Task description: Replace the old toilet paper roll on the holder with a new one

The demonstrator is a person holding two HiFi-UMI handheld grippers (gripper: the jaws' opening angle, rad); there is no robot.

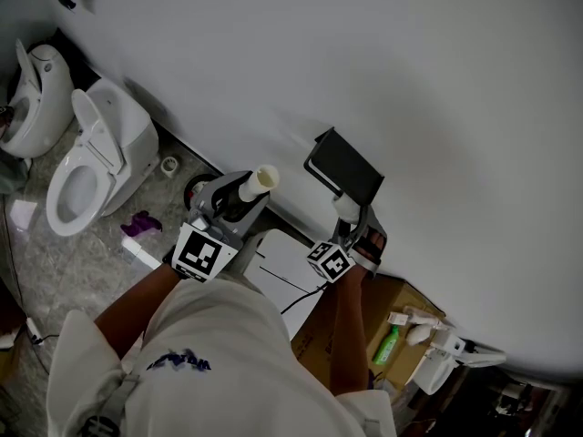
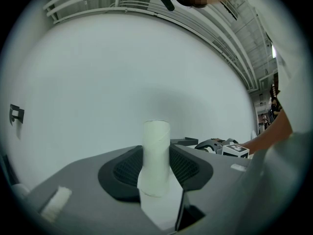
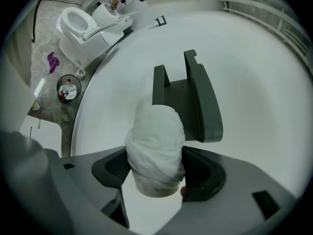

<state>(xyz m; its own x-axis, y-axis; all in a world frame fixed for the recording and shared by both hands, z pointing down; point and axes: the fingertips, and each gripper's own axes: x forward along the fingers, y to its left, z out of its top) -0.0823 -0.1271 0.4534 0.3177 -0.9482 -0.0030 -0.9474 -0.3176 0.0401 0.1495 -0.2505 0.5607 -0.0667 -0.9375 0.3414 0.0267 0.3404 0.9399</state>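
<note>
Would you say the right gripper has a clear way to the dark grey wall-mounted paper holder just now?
Likely yes: the right gripper, shut on the white paper roll, faces the dark grey holder directly, with nothing between.

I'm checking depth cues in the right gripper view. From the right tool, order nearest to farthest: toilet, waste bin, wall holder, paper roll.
1. Paper roll, clamped in the right tool.
2. Wall holder, just beyond the roll, centre.
3. Waste bin, farther off at left.
4. Toilet, upper left, past the bin.
</note>
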